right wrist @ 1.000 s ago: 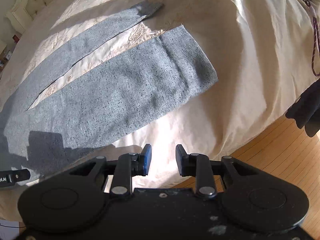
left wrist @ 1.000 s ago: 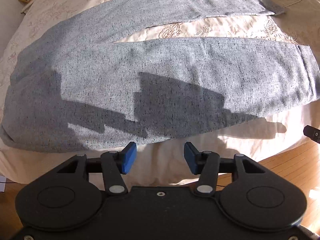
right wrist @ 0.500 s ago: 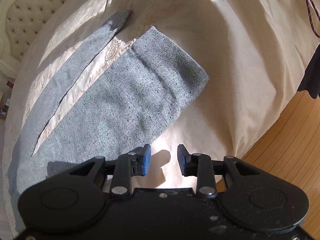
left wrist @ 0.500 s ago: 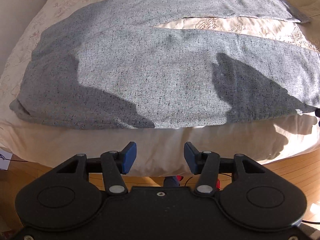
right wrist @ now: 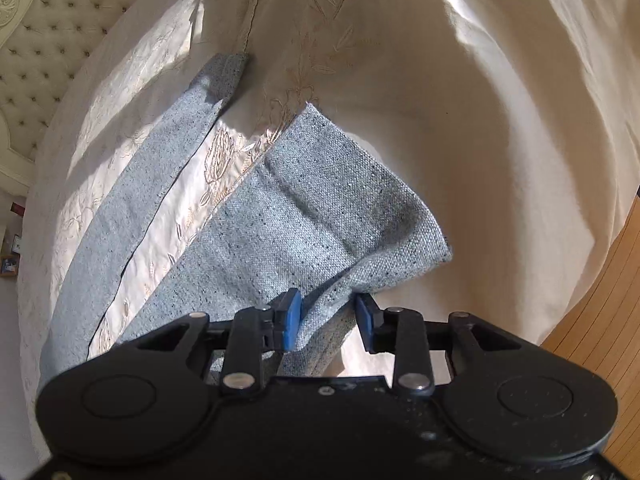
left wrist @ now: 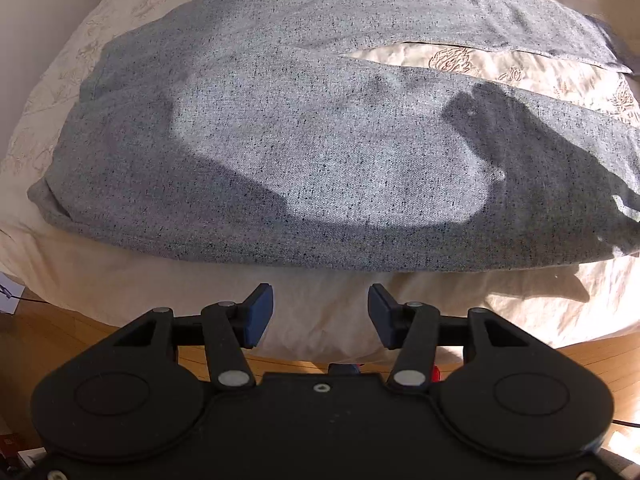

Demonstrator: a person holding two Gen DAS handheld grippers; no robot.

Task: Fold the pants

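Between the parted pads of the right gripper (right wrist: 328, 322), the near leg's edge of the grey pants (right wrist: 280, 240) is bunched, not clamped. Left gripper (left wrist: 320, 316) is held wide, empty, near the bed edge. Cream embroidered bedspread (right wrist: 460, 100), tufted headboard (right wrist: 52, 60), wood floor (right wrist: 600, 300) are seen. Pants are laid flat lengthwise left-right, waist left, legs splayed right.

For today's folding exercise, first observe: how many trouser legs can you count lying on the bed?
2. The near leg lies by the bed's edge, its hem corner between the right gripper's open fingers. The far leg lies beyond it, a strip of bedspread between them.
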